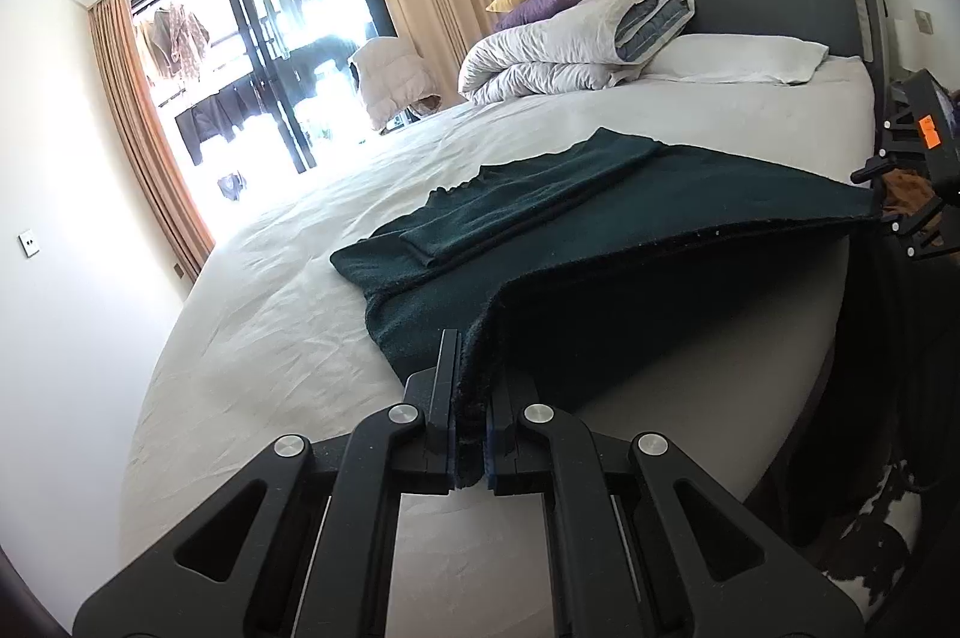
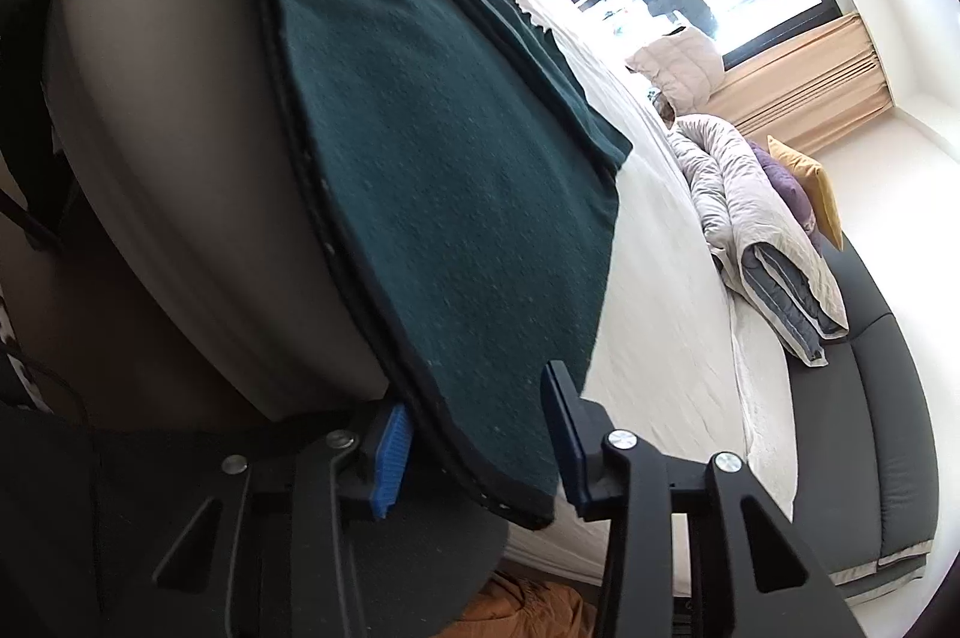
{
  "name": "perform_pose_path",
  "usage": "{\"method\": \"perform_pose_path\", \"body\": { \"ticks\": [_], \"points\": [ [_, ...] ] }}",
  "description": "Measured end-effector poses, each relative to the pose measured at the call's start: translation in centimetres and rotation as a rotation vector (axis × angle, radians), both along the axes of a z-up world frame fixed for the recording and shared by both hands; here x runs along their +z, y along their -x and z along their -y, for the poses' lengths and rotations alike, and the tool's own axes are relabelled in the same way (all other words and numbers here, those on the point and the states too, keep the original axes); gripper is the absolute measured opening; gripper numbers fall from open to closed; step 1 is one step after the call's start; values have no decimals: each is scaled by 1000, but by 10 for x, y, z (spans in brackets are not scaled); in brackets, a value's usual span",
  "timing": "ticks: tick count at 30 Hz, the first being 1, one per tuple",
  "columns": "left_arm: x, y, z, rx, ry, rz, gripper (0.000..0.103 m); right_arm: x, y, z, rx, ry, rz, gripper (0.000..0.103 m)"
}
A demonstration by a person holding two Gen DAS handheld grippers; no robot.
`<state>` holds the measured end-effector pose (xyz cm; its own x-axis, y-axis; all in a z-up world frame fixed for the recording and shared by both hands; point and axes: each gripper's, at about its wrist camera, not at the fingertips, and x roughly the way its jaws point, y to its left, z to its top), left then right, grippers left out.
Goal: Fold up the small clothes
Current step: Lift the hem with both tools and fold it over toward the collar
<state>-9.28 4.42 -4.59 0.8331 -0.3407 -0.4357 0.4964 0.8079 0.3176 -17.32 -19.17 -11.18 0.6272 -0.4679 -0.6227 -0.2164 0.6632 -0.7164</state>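
bed: white sheet, rolled duvet by the headboard | dark green garment: spread on the bed's near edge, one sleeve folded across it | left gripper: clamped on the garment's lifted corner | right gripper: jaws apart around the hem, pads not pressing

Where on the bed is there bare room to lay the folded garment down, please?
Bare sheet lies between the dark green garment and the window-side edge, and between garment and rolled duvet. The headboard end is crowded with duvet and pillows.
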Motion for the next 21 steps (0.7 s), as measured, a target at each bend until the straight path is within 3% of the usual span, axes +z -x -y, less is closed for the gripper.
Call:
{"method": "perform_pose_path", "body": {
  "ticks": [1,4,6,7,14,21],
  "points": [
    [0,0,0,2,2,2,5,1,0,3,-4,3,-2,43],
    [1,1,-1,9,6,1,5,5,-2,12,-21,-10,-15,29],
    [0,0,-3,14,10,-4,5,9,-3,17,-33,-34,-19,9],
    [0,0,-3,15,12,-6,5,12,-4,18,-35,-44,-16,4],
    [7,-2,-8,32,44,-9,5,42,-12,32,-56,-110,74,4],
    [27,-16,-17,70,115,-9,5,74,-42,40,-53,-110,173,4]
  ]
}}
